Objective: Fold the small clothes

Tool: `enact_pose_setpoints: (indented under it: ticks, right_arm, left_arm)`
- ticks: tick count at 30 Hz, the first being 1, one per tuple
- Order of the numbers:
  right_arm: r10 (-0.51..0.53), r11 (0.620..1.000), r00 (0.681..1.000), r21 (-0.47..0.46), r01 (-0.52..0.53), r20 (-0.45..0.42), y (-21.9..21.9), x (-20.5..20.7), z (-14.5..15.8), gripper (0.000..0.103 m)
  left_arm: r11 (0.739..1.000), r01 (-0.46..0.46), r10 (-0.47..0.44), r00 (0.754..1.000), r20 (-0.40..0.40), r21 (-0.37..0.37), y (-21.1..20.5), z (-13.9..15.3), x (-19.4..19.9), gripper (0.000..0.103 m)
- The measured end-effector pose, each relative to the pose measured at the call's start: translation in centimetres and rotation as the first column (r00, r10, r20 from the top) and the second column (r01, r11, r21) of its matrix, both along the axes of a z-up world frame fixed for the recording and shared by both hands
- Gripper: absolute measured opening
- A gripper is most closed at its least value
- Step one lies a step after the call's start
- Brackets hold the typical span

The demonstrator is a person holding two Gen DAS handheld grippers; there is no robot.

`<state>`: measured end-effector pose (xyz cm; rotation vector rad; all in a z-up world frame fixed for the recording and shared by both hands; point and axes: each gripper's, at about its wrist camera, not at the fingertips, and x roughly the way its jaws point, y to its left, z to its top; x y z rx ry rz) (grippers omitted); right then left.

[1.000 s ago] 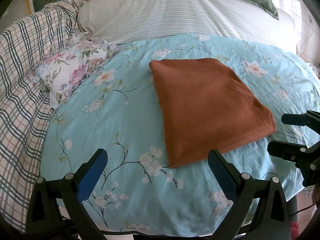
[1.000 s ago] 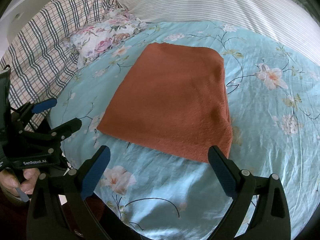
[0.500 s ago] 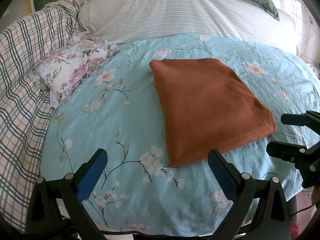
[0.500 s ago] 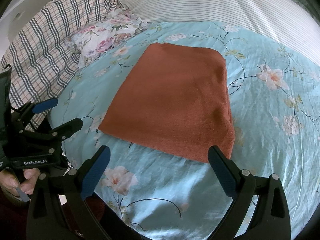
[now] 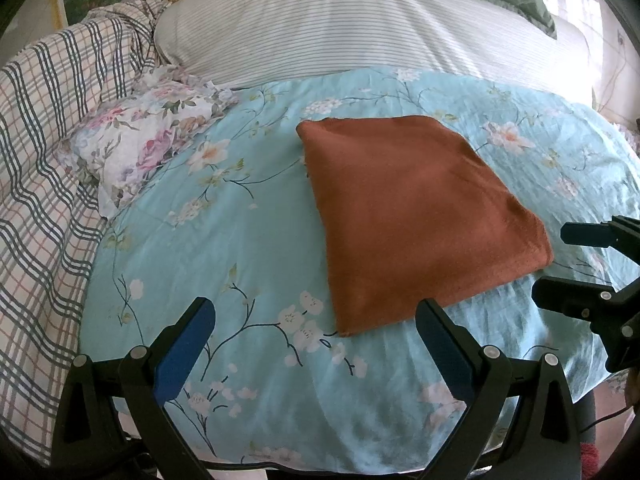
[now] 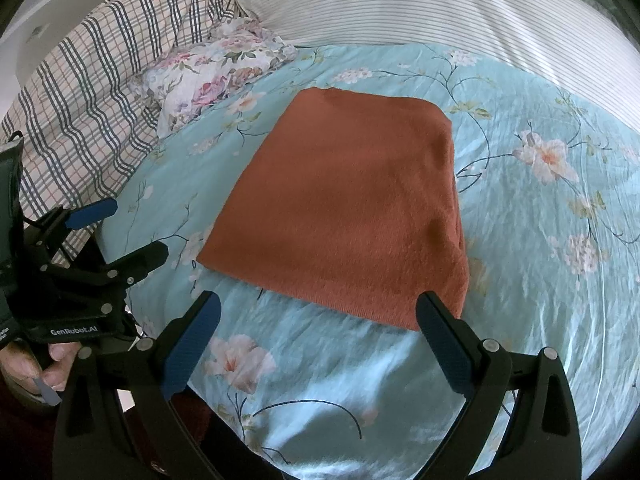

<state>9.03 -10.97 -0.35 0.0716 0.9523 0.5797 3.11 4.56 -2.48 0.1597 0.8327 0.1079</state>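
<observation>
Barely any delta: right tongs (image 6: 318, 320) crept slightly forward/left, so rust cloth (image 6: 344, 208) sits a touch lower in right wrist view. Same small drift of cloth in left wrist view.

Floral sheet (image 5: 248, 240), plaid blanket (image 5: 44, 184), striped pillow (image 5: 340, 28)

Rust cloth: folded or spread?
Folded. The cloth lies as a flat rectangle on the sheet, with a thick doubled edge along its right side.

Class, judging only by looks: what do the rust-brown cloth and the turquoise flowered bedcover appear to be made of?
Rust-brown cloth: probably terry or fleece, matte, with a fuzzy, napped surface.
Turquoise flowered bedcover: likely thin woven cotton or a blend, smooth with a slight sheen, showing fine sharp creases and a printed blossom pattern.
</observation>
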Motion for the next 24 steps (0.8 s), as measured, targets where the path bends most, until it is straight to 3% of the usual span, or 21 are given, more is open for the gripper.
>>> enact_pose_setpoints:
  ticks: [24]
  right_arm:
    - [0.003,1.000,1.000,-0.002,-0.003,0.000,0.02,0.29,0.00,0.098]
  left_arm:
    - [1.000,0.003,-0.003,1.000,-0.005,-0.010,0.43,-0.31,0.57,0.101]
